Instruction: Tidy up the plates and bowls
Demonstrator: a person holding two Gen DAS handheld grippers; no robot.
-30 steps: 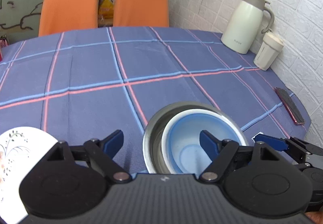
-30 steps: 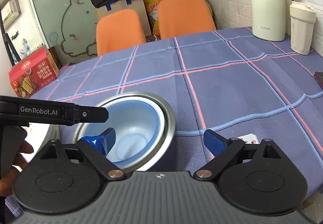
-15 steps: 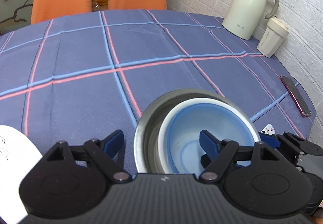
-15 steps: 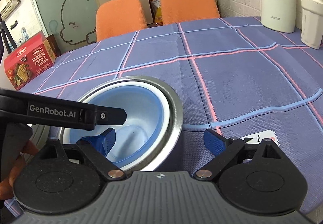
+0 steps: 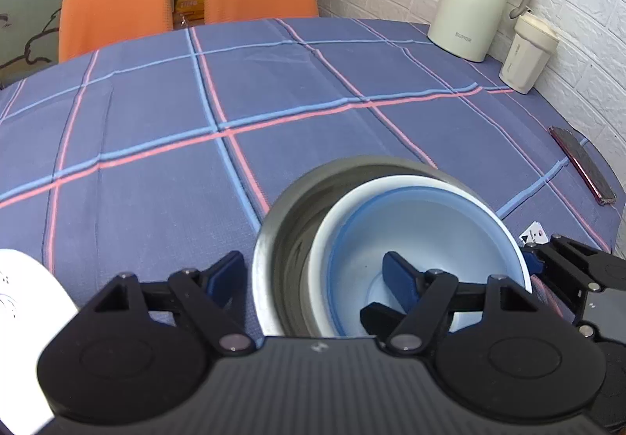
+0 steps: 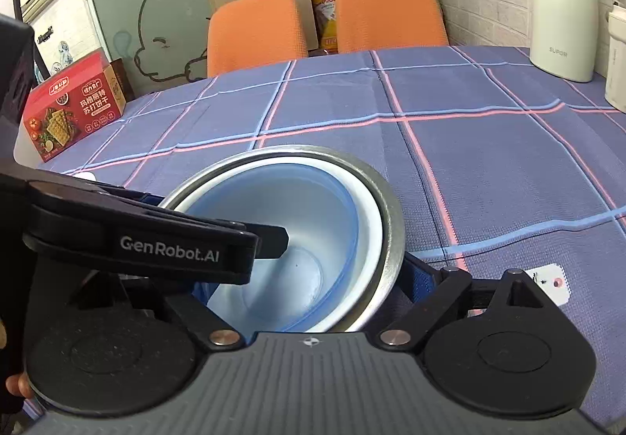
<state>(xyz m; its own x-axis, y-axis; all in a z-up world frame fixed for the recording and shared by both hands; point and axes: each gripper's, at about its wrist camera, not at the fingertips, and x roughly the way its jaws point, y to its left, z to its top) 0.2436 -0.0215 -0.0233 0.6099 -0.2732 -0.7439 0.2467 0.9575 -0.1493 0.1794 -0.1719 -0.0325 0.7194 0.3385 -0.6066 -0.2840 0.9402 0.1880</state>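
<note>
While both tongs gape open around the nested bowls, gripping nothing, the blue bowl (image 5: 422, 235) sits inside the metal bowl (image 5: 289, 223) near the desk's (image 5: 156, 121) front edge.

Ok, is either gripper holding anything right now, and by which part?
Nothing looks gripped. Both the left gripper and right gripper are open, each straddling the rims of the blue bowl nested in the steel bowl, on opposite sides.
</note>
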